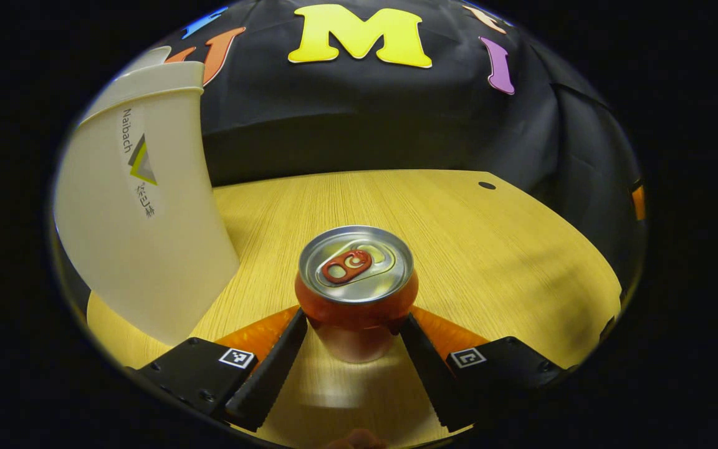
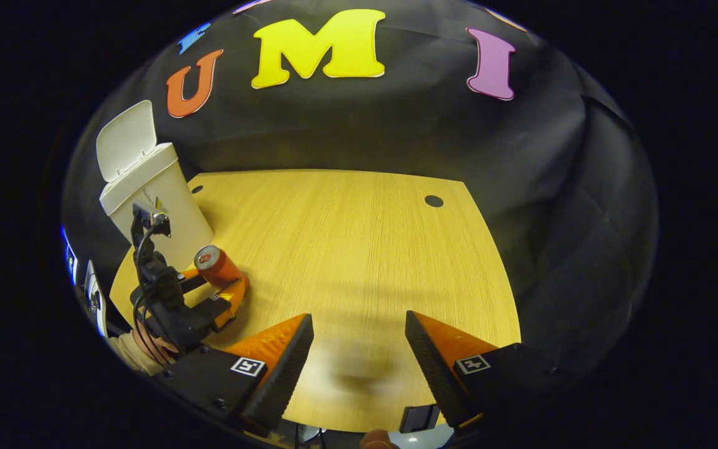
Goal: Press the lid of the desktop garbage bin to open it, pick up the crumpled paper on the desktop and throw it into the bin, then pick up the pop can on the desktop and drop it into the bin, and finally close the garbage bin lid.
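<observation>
likely the left hand-held gripper (image 1: 354, 340), fingers pressing the red aluminium pop can (image 1: 355, 290), lets it slip or strikes the white plastic bin (image 1: 147, 218); the right hand-held gripper (image 2: 359, 349) gapes empty.

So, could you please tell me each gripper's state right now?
Left gripper: shut on the pop can.
Right gripper: open, holding nothing.

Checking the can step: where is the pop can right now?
In the left gripper view the pop can stands upright on the table, between the left gripper fingers, beside the bin.
</observation>
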Available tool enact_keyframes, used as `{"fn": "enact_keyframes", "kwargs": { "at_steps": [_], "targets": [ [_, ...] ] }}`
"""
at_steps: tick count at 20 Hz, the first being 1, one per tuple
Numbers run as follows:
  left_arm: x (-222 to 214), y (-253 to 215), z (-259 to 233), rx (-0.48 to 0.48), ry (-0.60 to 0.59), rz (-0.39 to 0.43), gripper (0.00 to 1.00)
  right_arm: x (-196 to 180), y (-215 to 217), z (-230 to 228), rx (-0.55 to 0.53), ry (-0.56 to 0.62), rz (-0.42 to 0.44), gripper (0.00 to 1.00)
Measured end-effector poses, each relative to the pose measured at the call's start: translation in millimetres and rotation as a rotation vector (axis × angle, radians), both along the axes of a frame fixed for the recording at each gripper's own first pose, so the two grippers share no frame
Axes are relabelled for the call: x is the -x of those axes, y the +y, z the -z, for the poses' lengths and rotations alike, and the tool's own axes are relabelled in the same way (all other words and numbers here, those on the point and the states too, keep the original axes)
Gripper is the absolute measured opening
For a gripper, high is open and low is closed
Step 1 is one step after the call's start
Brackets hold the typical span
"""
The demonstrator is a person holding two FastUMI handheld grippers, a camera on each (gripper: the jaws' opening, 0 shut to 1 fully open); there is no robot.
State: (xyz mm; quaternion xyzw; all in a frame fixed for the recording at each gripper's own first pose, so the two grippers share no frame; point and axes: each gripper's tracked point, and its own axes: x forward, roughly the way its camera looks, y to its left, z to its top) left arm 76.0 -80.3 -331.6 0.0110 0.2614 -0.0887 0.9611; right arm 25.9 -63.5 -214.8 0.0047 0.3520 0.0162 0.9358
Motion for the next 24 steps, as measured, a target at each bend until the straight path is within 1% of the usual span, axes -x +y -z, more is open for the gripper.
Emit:
{"fn": "enact_keyframes", "kwargs": {
  "at_steps": [3,4,5,7,9,11,12,15,17,18,21,24],
  "targets": [
    [-3.6,-0.9,0.6,0.030,0.002,0.000,0.95,1.4,3.4,5.9,-0.007,0.014,-0.024,0.95],
    [-2.1,-4.0,0.4,0.050,0.008,0.008,0.96,0.4,4.3,6.5,-0.007,0.015,-0.034,0.95],
    [-0.1,-6.5,-1.3,0.065,0.011,0.013,0.87,-0.1,5.4,8.7,-0.009,0.016,-0.042,0.94],
    [4.4,-6.5,-5.2,0.062,0.021,0.011,0.87,-0.6,5.4,8.1,-0.014,0.009,-0.053,0.95],
    [12.4,-2.8,-19.8,0.035,0.010,0.004,0.87,-2.2,6.0,9.8,-0.024,-0.001,-0.068,0.95],
    [15.9,2.2,-46.2,0.004,0.002,-0.012,0.86,-4.0,5.5,13.0,-0.037,-0.001,-0.077,0.95],
    [19.0,5.8,-64.2,-0.003,-0.007,-0.018,0.86,-4.3,5.7,14.7,-0.047,0.000,-0.080,0.94],
    [31.3,20.3,-122.9,-0.026,-0.028,-0.058,0.86,-10.8,11.8,18.5,-0.095,0.000,-0.087,0.94],
    [45.1,32.8,-155.7,-0.034,-0.017,-0.097,0.85,-20.7,11.0,19.6,-0.088,-0.020,-0.091,0.94],
    [47.6,38.6,-172.3,-0.036,-0.026,-0.114,0.86,-28.7,9.8,18.3,-0.082,-0.035,-0.090,0.95],
    [61.7,63.1,-216.2,-0.041,-0.052,-0.176,0.85,-40.8,15.6,17.0,-0.126,-0.045,-0.075,0.95],
    [70.7,77.0,-247.0,-0.008,-0.053,-0.225,0.86,-41.8,24.8,20.3,-0.172,-0.033,-0.058,0.94]
  ]
}}
